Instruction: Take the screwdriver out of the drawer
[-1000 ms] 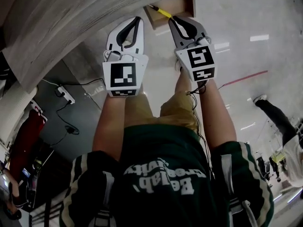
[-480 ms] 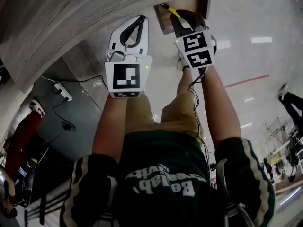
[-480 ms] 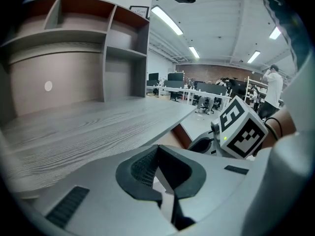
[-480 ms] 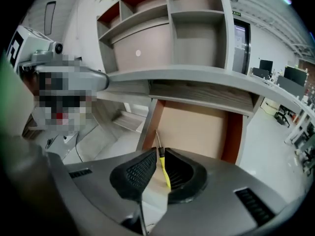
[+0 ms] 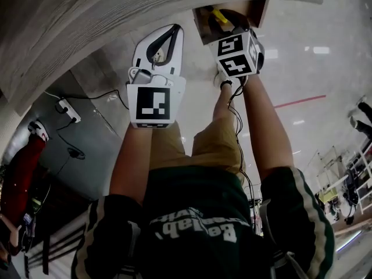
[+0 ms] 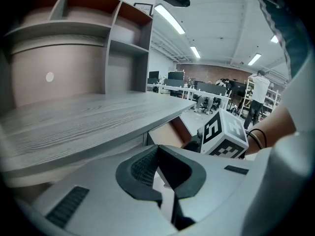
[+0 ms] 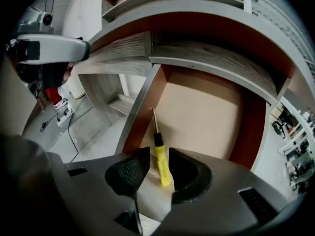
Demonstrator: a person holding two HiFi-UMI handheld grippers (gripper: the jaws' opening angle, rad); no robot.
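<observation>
1. The drawer stands pulled out from under the grey wood-grain desk. It has a pale tan bottom and reddish-brown walls.
2. The screwdriver lies on the drawer bottom close to the left wall. Its yellow handle is at the near end, and its black collar and thin metal shaft point to the far end.
3. The right gripper reaches down into the drawer. Its jaws have just been opening and now stand apart, with the yellow handle between them and neither pad pressing on it.
4. The left gripper hangs to the left of the drawer, below the desk edge. Its jaw tips are together with nothing in them.
5. Each marker cube carries black-and-white square patterns but no words.
6. The person's dark green shirt bears white lettering, seen upside down and not surely legible.
7. A white power strip lies on the floor at far left.
</observation>
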